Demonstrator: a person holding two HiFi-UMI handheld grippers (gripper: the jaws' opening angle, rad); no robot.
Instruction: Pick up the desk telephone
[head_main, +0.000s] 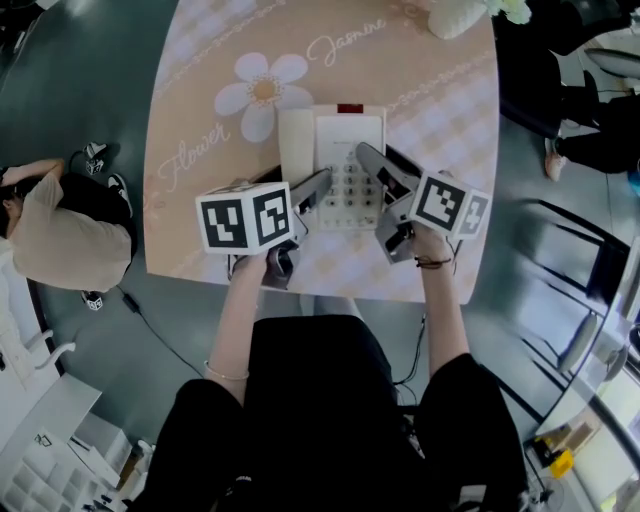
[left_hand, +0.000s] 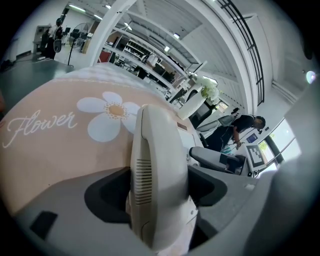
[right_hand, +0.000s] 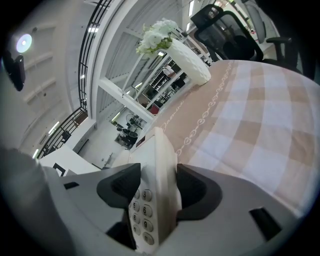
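Near the front edge of the table (head_main: 170, 255), on a pale checked cloth (head_main: 450, 110) printed with a white flower (head_main: 262, 90) and looping script, lies the white desk telephone (head_main: 335, 135), with both grippers set on it from the person's side. From the head view, the left gripper (head_main: 312, 190) reaches in at the phone's left side, and its own camera shows the jaws closed narrowly on the handset (left_hand: 157, 165). Its dark pads (left_hand: 107, 192) press both flanks just below the slotted earpiece. The right gripper (head_main: 385, 172) comes in at the right side, jaws clamped across the edge of the phone's body, with the keypad (right_hand: 141, 215) running down between them. The telephone looks to be resting flat on the cloth, though from these angles it is hard to be sure that its base touches. A white vase of pale flowers (right_hand: 187, 62) stands at the far end of the table, well apart from the phone, and a dark office chair (right_hand: 227, 30) is behind it. A person in a beige top (head_main: 60, 235) is down on the grey floor (head_main: 90, 80) beside the table's left edge.
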